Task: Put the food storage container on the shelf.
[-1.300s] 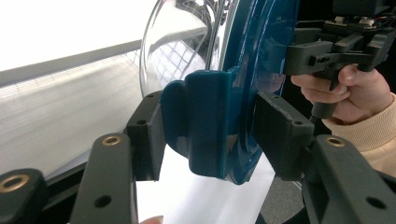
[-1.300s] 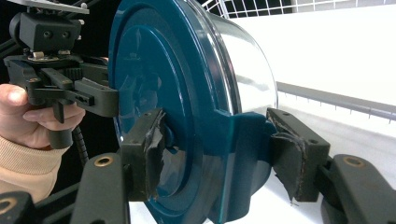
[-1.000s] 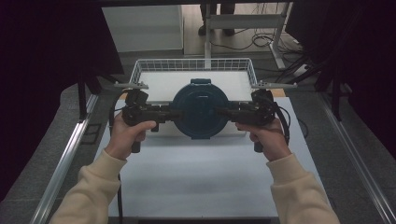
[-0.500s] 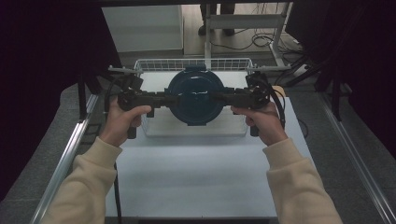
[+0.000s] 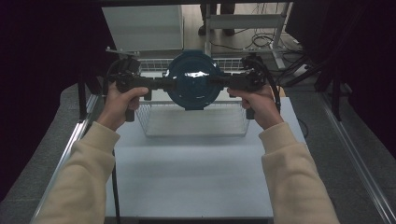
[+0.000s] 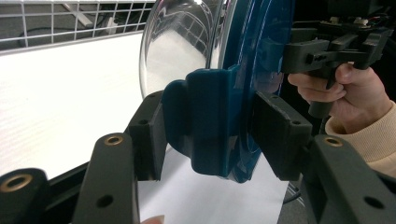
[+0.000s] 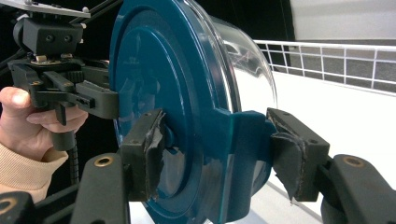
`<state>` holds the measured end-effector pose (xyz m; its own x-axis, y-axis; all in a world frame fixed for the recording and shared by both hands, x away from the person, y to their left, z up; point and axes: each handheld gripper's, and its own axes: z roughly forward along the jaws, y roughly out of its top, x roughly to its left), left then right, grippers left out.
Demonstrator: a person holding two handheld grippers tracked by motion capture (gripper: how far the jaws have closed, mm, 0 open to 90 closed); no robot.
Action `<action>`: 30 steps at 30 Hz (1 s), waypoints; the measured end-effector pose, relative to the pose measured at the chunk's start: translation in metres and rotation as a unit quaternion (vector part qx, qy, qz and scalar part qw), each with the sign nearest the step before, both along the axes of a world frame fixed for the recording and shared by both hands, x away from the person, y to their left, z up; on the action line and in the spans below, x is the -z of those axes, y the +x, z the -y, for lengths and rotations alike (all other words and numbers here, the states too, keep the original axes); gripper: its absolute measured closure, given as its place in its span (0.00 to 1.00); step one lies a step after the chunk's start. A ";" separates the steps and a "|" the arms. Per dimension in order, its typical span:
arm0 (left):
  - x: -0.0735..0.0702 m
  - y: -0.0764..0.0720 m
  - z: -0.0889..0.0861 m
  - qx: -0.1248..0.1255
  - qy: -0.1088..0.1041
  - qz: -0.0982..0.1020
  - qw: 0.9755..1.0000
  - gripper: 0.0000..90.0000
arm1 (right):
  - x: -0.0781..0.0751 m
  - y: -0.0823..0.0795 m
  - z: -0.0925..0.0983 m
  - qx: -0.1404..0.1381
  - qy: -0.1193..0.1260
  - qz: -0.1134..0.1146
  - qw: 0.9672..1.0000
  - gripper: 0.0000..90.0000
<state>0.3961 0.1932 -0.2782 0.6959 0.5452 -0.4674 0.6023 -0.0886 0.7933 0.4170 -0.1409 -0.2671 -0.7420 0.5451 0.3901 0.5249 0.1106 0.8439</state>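
Change: over the last second we have carried the lidded bowl point(image 5: 194, 79) up and away from the near part of the bench; it now hangs above the wire basket point(image 5: 196, 122) at the far end, higher than before.
Tilt: the blue lid point(image 7: 163, 102) faces back toward us and the clear bowl body point(image 6: 180, 44) points far, so the thing is held on edge, not level.
Left tool point(image 5: 156, 85): jaws narrowed onto the left lid tab point(image 6: 205, 116), one pad each side, holding it.
Right tool point(image 5: 228, 82): jaws narrowed onto the right lid tab point(image 7: 243, 149); its pad covering looks torn.
Meaning: we judge the transfer toward the basket is under way; lowering and release are not yet done.
Risk: a two-point hold on the tabs only; uneven hands could let the bowl swing.
Bench point(image 5: 191, 177): pale, plain sheet, bare in front of the basket.
Basket: white wire, open top, sitting at the far edge; we cannot tell whether anything lies inside.
Room: dark drapes left and right, a white cabinet point(image 5: 142, 25) beyond the bench, cables point(image 5: 243, 39) on the floor, metal rails along both sides.
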 end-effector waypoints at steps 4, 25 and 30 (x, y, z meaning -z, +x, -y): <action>-0.001 0.010 0.001 0.000 -0.002 -0.010 1.000 0.53 | -0.001 0.008 0.000 0.004 -0.001 -0.007 1.000 0.44; 0.036 0.068 0.002 -0.007 -0.019 -0.081 0.997 0.50 | 0.034 0.060 0.000 0.039 0.010 -0.099 0.994 0.43; 0.042 0.079 0.001 -0.025 -0.052 -0.116 0.992 0.49 | 0.037 0.070 0.000 0.060 0.031 -0.134 0.989 0.43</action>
